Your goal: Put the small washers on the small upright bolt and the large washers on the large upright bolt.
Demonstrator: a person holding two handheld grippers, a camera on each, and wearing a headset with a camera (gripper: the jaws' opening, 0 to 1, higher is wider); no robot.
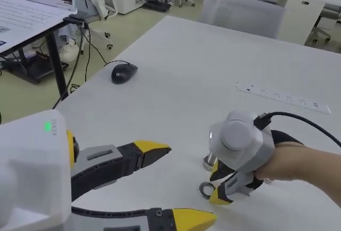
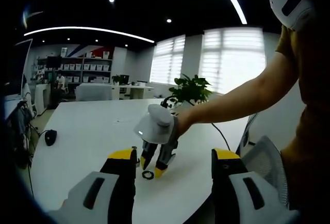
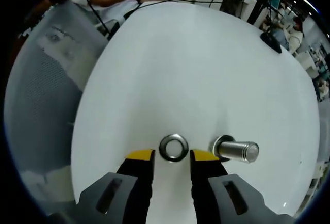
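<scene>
Washer (image 3: 174, 147): flat on tabletop (image 3: 196, 69), beside upright bolt (image 3: 237, 150); right hand-held gripper (image 3: 172, 158) spread, tips flanking it. Left hand-held gripper (image 2: 175, 162): spread.

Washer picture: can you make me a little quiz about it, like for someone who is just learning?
1. True or false: the washer is already on the bolt.
2. Which of these lies on the table? A. mouse B. cup C. book
3. Fill in the word: the right gripper has its jaws ____, with the washer just ahead of their tips.

Key: 1. False, it lies flat beside the bolt. 2. A. 3. open.
</scene>
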